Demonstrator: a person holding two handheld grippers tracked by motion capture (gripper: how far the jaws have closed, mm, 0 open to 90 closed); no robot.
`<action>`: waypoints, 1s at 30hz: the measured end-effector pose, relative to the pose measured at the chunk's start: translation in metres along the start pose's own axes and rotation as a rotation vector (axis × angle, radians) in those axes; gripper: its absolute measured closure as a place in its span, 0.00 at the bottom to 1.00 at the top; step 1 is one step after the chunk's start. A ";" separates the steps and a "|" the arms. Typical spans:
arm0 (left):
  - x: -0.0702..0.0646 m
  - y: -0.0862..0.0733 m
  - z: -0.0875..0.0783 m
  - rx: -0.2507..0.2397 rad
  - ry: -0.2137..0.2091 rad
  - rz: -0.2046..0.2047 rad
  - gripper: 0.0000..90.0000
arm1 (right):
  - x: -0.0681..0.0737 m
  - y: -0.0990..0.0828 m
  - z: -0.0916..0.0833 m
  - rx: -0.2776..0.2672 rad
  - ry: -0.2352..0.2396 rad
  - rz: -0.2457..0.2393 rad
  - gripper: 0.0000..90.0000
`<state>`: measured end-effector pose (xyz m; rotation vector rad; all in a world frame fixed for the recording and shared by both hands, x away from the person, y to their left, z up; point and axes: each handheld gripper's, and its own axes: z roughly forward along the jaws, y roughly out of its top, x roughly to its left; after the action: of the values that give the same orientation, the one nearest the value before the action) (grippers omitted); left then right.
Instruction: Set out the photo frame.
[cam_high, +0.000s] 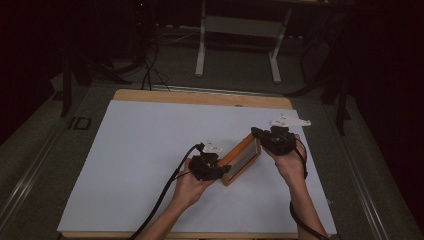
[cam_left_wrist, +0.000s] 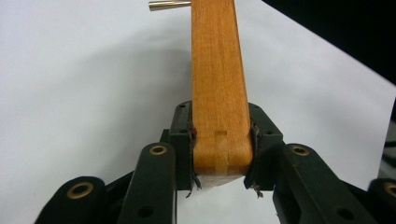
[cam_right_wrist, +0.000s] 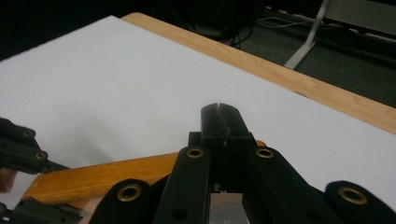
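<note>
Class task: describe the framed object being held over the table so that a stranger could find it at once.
Start at the white sheet covering the wooden table. Toward its near right, between the person's two hands, hangs an orange-brown wooden rectangular frame. It is the sheet's sole wooden item, gripped at each end by a black tool.

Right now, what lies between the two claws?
In the high view, the wooden frame spans the stretch between the left claw and right claw; each grips one end, nothing else lies there.

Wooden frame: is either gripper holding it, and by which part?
Both. The left gripper clamps the wooden frame at its near corner edge; the right gripper holds the far end, the contact itself hidden.
</note>
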<state>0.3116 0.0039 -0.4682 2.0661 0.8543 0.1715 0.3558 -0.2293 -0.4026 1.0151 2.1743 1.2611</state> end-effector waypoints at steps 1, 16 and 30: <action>-0.002 0.001 0.001 0.003 0.000 0.022 0.77 | 0.000 -0.001 -0.001 0.004 -0.004 -0.004 1.00; -0.012 0.011 0.008 0.032 -0.045 0.220 0.77 | -0.011 -0.033 -0.022 -0.005 -0.057 0.041 1.00; -0.008 -0.001 0.008 -0.050 -0.052 0.154 0.62 | -0.015 -0.053 -0.021 0.018 -0.065 0.049 1.00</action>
<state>0.3084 -0.0062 -0.4723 2.0802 0.6534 0.2199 0.3310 -0.2692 -0.4384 1.1077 2.1274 1.2156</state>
